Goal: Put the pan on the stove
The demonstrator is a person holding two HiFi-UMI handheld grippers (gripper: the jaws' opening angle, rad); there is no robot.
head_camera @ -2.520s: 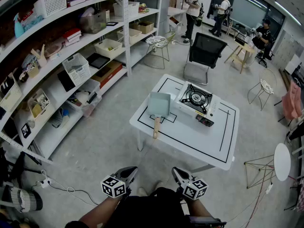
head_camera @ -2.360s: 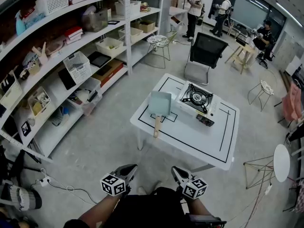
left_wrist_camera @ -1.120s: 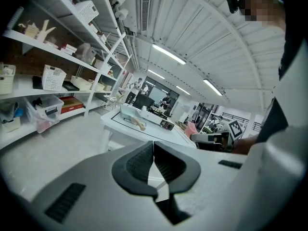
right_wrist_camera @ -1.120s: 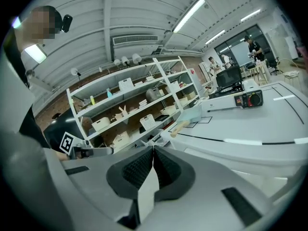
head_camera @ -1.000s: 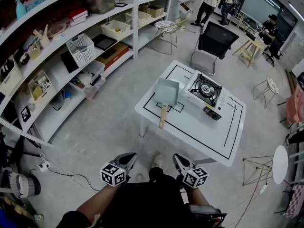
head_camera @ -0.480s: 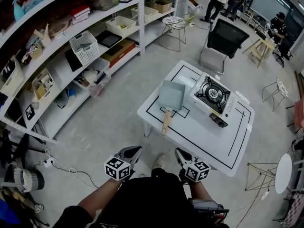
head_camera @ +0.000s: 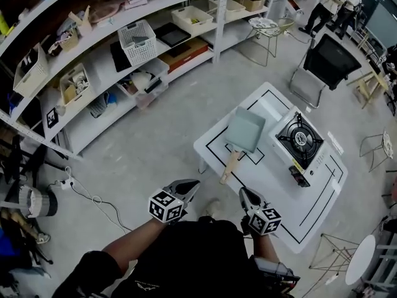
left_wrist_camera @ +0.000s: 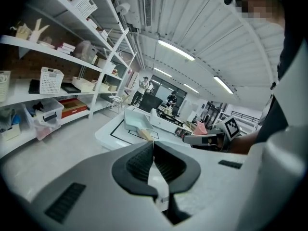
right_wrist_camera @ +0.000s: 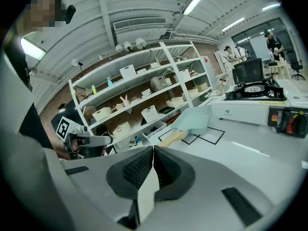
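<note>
A square pale-blue pan (head_camera: pixel 245 131) with a wooden handle (head_camera: pixel 231 166) lies on the low white table (head_camera: pixel 291 210), on a marked square to the left of the portable gas stove (head_camera: pixel 301 141). The stove's burner is bare. Both grippers are held in front of the person, short of the table's near edge. My left gripper (head_camera: pixel 192 184) is shut with nothing in it, and so is my right gripper (head_camera: pixel 243 194). The left gripper view shows the touching pads (left_wrist_camera: pixel 144 160) with the pan (left_wrist_camera: pixel 134 120) beyond. From the right gripper (right_wrist_camera: pixel 153 150) the pan (right_wrist_camera: pixel 195 119) and stove (right_wrist_camera: pixel 252 100) lie ahead.
Long white shelves (head_camera: pixel 124 61) with baskets and boxes run along the left. A black office chair (head_camera: pixel 325 61) and stools stand beyond the table, with people at the far end. A cable (head_camera: pixel 93 197) trails on the floor at left. A small round table (head_camera: pixel 360 266) stands at lower right.
The person has walked closer to the table, so pan and stove sit nearer and further right in the head view. Both grippers travelled along, jaws still shut. The pan has not moved.
</note>
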